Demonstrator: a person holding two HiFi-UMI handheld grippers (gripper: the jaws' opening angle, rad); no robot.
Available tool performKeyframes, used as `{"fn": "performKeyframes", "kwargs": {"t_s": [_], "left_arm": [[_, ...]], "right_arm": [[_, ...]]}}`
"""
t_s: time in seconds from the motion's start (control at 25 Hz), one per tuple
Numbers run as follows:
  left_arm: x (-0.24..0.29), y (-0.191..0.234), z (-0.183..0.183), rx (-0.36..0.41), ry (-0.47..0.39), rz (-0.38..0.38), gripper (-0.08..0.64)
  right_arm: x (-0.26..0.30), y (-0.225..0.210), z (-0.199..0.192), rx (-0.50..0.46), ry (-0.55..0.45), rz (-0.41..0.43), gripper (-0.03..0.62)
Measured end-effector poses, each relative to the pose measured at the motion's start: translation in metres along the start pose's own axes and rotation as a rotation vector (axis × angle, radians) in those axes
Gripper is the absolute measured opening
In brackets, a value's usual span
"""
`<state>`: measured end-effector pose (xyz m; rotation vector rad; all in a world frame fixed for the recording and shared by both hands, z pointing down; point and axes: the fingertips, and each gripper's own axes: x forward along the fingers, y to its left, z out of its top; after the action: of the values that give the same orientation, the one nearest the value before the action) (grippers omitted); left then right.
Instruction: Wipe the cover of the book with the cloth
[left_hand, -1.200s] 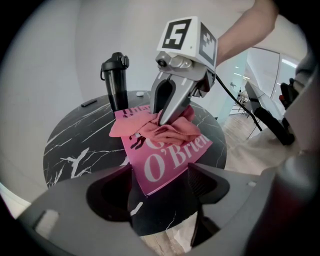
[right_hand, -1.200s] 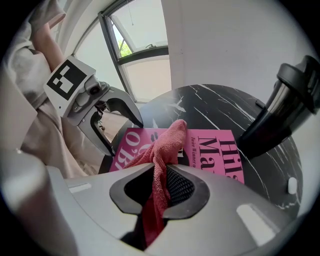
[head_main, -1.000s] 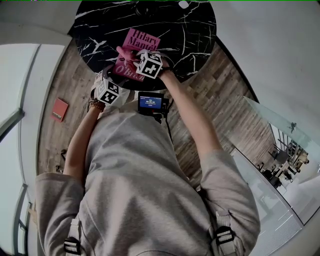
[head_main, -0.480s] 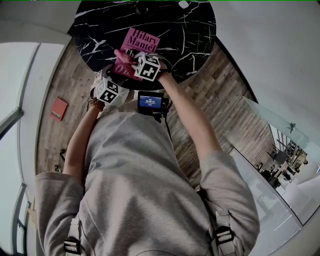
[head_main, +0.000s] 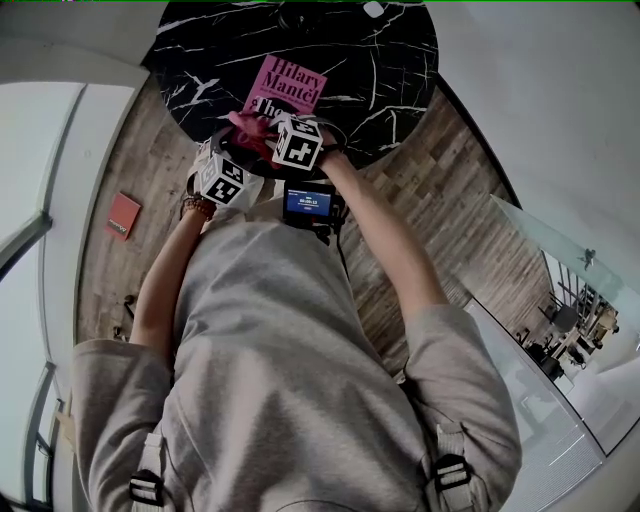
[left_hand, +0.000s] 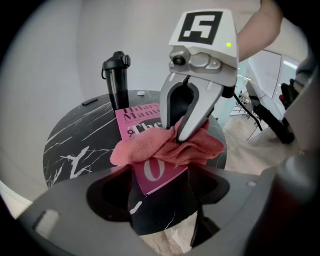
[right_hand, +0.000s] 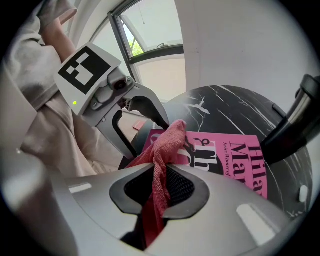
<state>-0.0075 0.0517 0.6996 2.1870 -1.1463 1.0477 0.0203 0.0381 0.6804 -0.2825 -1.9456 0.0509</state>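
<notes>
The book (head_main: 285, 85) is laid flat on the table (head_main: 390, 60), cover up, close to the edge nearest the person.

At the left, the left gripper (left_hand: 157, 200) is held low at the book's near corner. Its jaws are spread and the corner is seen in the gap between them, but no pinch on it is made out. Whether the book is being steadied there cannot be told.

In the middle, the cloth (left_hand: 170, 147) is bunched on the lower half of the cover. The big letters there are partly hidden, and one flap is trailed out toward the book's left edge.

At the right, the right gripper (right_hand: 160, 185) is pointed steeply down. A fold of the cloth is clamped tight between its pads and pulled up through them.

As for progress, the wipe is judged to be under way. The cloth has been taken up and is pressed on the cover, so the pick-up is done. The upper half with the title is left bare, and it cannot be told whether that part has been wiped already. Strokes over the rest of the cover, out to its edges, are taken to be what is left.
</notes>
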Motion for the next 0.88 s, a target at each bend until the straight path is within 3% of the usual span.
{"fn": "performKeyframes", "kwargs": {"t_s": [0.32,0.48,0.6,0.72,0.88], "left_arm": [[-0.001,0.001,-0.002,0.012,0.0,-0.009,0.353],[-0.001,-0.003,-0.007,0.089,0.041,-0.02,0.351],[-0.001,-0.003,-0.01,0.085,0.045,-0.027,0.347],[-0.002,-0.001,-0.012,0.077,0.048,-0.024,0.334],[-0.002,-0.003,-0.016,0.077,0.057,-0.024,0.324]], "right_arm": [[0.007,0.019,0.004,-0.045,0.012,0.038,0.074],[0.001,0.031,0.009,0.006,-0.013,0.135,0.074],[-0.009,0.026,0.011,0.057,-0.069,0.177,0.074],[-0.032,-0.007,0.02,0.123,-0.17,0.119,0.075],[-0.059,-0.075,0.025,0.19,-0.244,-0.088,0.075]]}}
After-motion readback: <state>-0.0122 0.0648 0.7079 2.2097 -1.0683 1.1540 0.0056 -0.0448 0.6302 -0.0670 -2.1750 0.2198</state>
